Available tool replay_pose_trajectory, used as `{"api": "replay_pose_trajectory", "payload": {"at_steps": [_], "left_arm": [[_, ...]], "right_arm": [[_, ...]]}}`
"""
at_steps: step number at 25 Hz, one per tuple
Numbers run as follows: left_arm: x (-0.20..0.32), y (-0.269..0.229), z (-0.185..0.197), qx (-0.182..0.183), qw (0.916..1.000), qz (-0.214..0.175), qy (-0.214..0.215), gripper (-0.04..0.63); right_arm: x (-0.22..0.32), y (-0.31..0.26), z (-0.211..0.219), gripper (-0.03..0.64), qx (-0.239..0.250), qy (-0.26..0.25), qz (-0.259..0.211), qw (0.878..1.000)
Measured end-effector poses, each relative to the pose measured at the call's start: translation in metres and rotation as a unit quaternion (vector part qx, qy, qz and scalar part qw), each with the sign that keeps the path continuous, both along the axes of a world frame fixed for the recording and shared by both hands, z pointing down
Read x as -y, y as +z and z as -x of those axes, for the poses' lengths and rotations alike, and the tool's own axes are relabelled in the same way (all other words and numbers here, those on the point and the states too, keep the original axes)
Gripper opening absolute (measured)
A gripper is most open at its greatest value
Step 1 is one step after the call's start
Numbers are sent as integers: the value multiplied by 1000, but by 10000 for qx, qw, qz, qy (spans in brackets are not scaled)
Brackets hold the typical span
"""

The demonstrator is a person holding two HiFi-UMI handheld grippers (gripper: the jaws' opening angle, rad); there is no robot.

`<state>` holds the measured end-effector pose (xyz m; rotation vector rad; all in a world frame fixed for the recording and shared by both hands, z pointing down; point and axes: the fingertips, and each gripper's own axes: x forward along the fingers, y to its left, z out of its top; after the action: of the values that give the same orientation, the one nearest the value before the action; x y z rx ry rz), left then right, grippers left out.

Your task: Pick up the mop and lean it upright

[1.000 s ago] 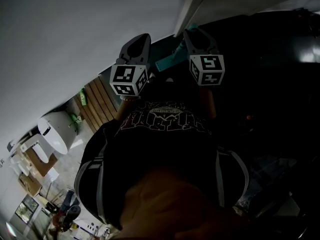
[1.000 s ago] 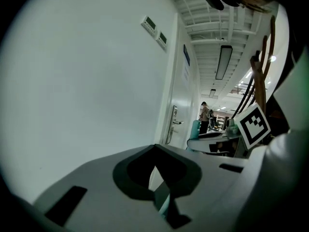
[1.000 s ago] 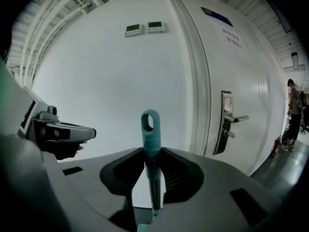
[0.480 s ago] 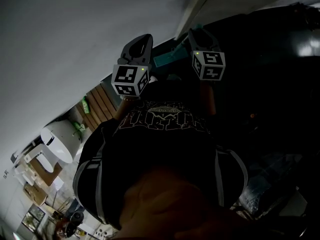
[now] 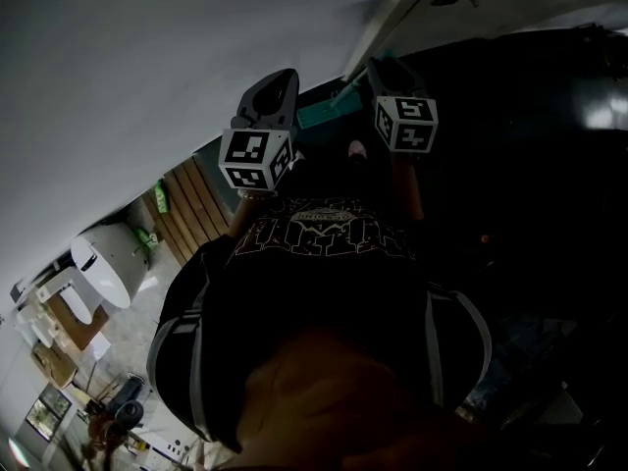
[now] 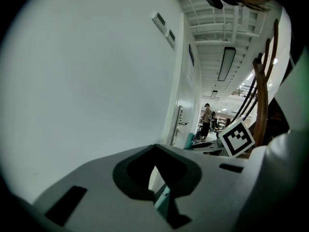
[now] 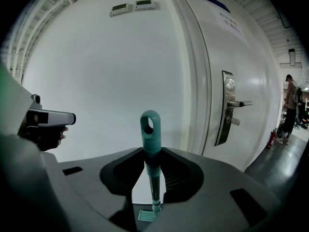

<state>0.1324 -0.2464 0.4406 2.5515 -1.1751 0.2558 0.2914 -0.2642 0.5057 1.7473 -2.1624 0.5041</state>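
The mop stands upright against the white wall (image 7: 106, 81). Its teal handle (image 7: 150, 129) ends in a hanging loop, and its small head (image 7: 147, 215) rests far below. My right gripper (image 7: 147, 187) is open. The handle runs through its gap close to the right jaw, with wall showing on its left side. My left gripper (image 6: 157, 180) is open by a narrow slit, through which a teal piece of the mop (image 6: 162, 199) shows beyond the jaws. In the head view the teal handle (image 5: 319, 114) lies between the left gripper (image 5: 283, 75) and the right gripper (image 5: 385, 67).
A white door (image 7: 241, 57) with a metal lever handle (image 7: 232, 108) stands just right of the mop. A person (image 7: 289, 105) stands far down the corridor. Wooden slats (image 5: 191, 204) and a white bin (image 5: 103, 263) are on the floor behind me.
Both grippers stay almost where they were by the wall. The right one has edged slightly upward in the head view. The mop handle keeps its place between them.
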Motion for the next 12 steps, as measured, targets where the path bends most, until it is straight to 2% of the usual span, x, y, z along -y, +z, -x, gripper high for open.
{"api": "replay_pose_trajectory", "payload": {"at_steps": [7,12], "left_arm": [[1,-1,-17,-8,9995,65,-303,44],[1,-1,-17,38,9987,74,-504,44]], "right_arm": [[15,12,-11,117,53,-283,166,9994],[26,14,-12,117,29,-434,122,9990]]}}
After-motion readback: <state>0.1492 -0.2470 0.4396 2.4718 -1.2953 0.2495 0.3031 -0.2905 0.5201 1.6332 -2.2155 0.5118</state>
